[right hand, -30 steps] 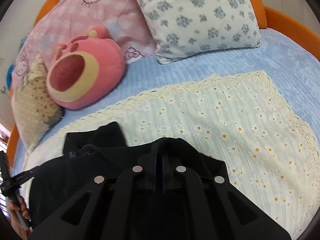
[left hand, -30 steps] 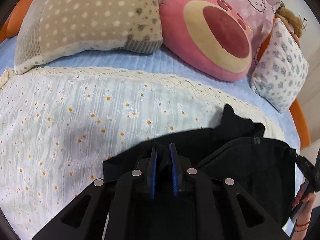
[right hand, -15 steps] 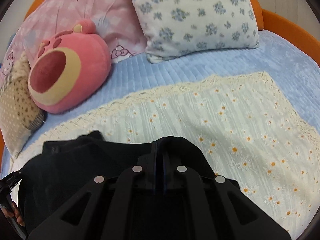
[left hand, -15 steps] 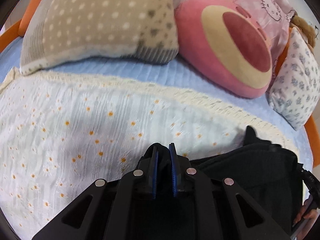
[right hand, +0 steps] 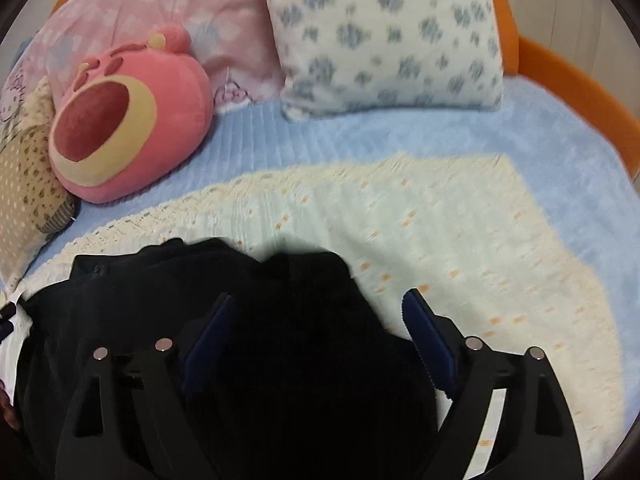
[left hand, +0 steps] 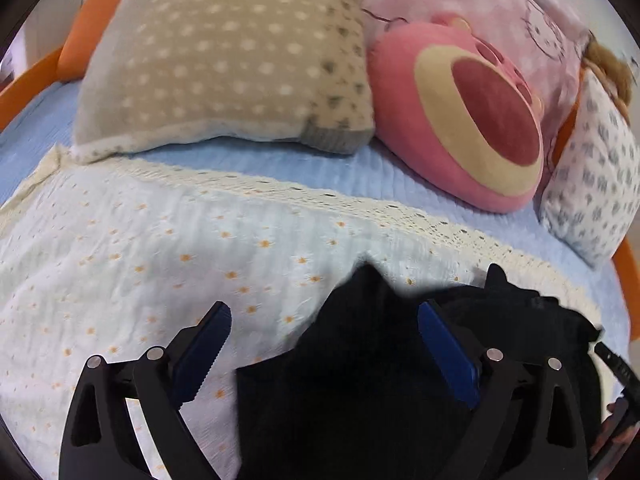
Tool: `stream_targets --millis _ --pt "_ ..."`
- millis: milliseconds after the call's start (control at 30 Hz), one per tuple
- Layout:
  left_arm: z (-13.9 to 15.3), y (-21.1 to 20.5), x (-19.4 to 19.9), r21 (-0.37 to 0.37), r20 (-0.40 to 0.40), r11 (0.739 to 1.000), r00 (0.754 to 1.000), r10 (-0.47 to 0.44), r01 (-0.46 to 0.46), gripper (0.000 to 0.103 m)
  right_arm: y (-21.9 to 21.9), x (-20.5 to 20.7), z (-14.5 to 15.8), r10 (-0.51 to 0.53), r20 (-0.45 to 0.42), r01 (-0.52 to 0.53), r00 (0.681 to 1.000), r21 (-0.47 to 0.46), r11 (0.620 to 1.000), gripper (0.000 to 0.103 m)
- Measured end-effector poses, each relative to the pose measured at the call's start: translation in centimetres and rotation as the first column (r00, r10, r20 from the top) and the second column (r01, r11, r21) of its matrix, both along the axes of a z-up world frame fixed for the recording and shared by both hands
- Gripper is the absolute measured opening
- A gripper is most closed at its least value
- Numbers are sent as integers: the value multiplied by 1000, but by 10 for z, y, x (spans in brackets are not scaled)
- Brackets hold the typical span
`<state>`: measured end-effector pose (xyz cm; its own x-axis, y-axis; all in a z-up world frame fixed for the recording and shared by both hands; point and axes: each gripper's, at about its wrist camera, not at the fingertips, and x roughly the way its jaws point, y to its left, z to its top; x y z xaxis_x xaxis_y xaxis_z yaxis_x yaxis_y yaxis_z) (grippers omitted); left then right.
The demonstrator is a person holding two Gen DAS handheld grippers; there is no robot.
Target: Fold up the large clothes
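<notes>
Two fisheye wrist cameras look forward along their tool fingers, low and close over a bed. The left wrist view faces the headboard end from the bed's left side, the beige dotted pillow [left hand: 224,60] nearest. The right wrist view faces the same end from the right, closest to the blue-flowered pillow [right hand: 384,36]. Both views share the pink bear cushion [left hand: 460,108], the daisy-print cover [left hand: 160,248] and the black garment [left hand: 360,380] filling each lower frame.
</notes>
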<state>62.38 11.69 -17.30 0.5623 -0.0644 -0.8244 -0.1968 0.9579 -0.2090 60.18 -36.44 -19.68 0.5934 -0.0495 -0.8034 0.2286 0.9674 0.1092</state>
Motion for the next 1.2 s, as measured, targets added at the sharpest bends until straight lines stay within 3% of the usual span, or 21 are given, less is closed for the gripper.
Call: stream_targets --millis 133,333,400,433,467,567,667,733,833,1000,1200 --pt "30 5 -24 9 14 999 999 -32 32 96 -6 -27 31 37 41 -37 998 12 999 84" --pt "63 -21 -90 2 60 985 983 -174 174 96 32 -100 78 250 124 -247 960 -36 968 82" --pt "60 -33 -116 -37 67 973 972 -224 227 96 50 -126 81 294 129 -289 947 -55 956 64" --pt "55 -42 -129 -58 69 964 964 -255 260 96 55 -133 79 312 128 -308 941 -50 950 60" --pt "51 -49 -136 -44 70 963 962 -264 267 96 62 -142 76 323 123 -320 938 -46 946 47" --pt "30 -67 -157 39 61 961 960 -275 273 96 80 -156 60 351 95 -349 932 -38 936 40" --pt "9 -66 -163 -23 28 965 965 -259 260 96 96 -163 34 373 35 -373 927 -11 928 39" --pt "-3 -64 -165 -26 20 972 972 -233 233 96 105 -165 18 377 -4 -377 926 -19 926 39" --pt "-13 -65 -168 11 27 971 971 -239 239 96 111 -166 -1 371 -38 -372 928 -30 928 39" --pt "-26 -78 -171 138 25 954 962 -273 268 96 110 -166 -36 332 -49 -333 942 -27 942 38" --pt "-32 -87 -168 206 21 942 961 -275 265 100 111 -170 -41 305 -18 -306 952 -41 951 39"
